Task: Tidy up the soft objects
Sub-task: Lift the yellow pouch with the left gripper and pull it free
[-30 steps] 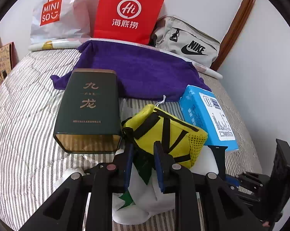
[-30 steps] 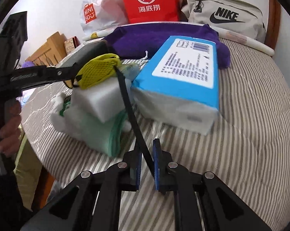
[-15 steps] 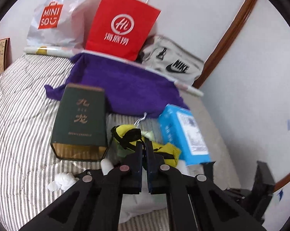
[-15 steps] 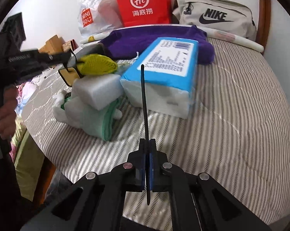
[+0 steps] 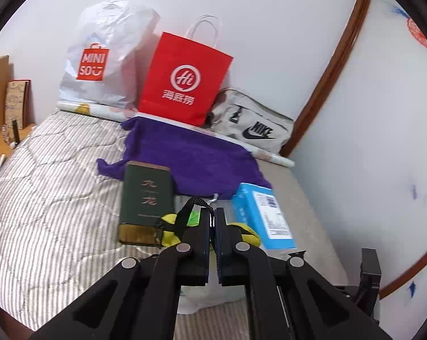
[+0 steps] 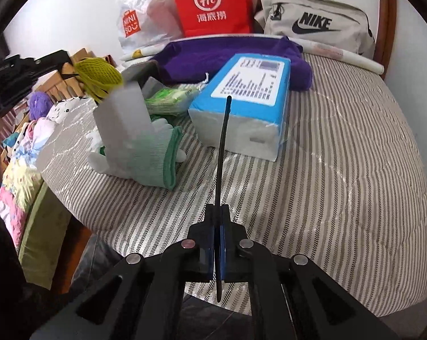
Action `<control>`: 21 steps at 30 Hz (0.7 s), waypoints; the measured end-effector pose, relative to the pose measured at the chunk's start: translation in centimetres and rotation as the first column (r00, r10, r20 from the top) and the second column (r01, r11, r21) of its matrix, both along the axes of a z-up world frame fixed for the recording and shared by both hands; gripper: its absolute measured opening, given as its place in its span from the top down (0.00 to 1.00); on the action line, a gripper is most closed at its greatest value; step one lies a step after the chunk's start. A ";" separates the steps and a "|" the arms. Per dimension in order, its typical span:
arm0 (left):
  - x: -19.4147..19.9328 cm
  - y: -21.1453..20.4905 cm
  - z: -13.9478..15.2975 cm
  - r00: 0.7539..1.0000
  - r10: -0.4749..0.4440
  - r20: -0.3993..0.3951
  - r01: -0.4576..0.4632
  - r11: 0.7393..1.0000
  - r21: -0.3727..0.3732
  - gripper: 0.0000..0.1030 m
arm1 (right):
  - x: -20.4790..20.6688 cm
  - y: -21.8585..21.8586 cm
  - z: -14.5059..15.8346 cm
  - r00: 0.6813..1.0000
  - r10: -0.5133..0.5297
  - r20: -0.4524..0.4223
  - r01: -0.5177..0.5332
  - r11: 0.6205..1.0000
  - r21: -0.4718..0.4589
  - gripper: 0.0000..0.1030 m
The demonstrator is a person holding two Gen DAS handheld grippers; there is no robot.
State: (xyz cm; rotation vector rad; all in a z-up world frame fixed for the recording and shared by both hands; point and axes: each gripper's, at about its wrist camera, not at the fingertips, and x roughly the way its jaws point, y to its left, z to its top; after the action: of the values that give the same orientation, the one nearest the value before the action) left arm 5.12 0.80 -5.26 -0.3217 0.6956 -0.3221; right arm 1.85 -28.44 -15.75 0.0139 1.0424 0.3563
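Soft, even light fills both fisheye views (edges bend and darken), the striped bedcover (image 6: 341, 153) shines faintly, and the white sponge block (image 6: 122, 124) looks motion-blurred.

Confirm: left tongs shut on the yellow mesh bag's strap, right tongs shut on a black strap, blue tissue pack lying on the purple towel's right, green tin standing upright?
One error: the green tin lies flat on the striped bed, as the left wrist view shows. The rest holds: left tongs shut on the yellow mesh bag's strap, right tongs shut on a black strap, blue tissue pack beside the purple towel.
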 end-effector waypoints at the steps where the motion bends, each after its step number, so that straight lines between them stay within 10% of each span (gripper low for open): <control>1: 0.1 0.4 -0.3 1.000 0.018 -0.009 -0.018 1.000 0.009 0.96 | 0.1 0.1 -0.1 1.000 0.002 -0.003 -0.002 1.000 -0.005 0.97; 8: -0.1 4.9 0.2 0.990 0.141 0.023 -0.142 0.990 0.011 0.96 | 0.6 0.8 -0.1 1.000 0.018 -0.025 -0.019 0.999 -0.033 0.97; 21: 1.1 5.7 -7.8 0.969 0.154 -0.192 -0.131 0.983 0.131 0.96 | 1.4 1.0 -0.9 0.998 -0.006 -0.062 0.001 0.997 -0.076 0.97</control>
State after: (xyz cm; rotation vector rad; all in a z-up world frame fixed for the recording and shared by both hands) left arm 6.27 6.50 -13.09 -0.2932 0.8821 -0.1113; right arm 3.23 -27.43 -16.64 -0.0413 1.1167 0.3149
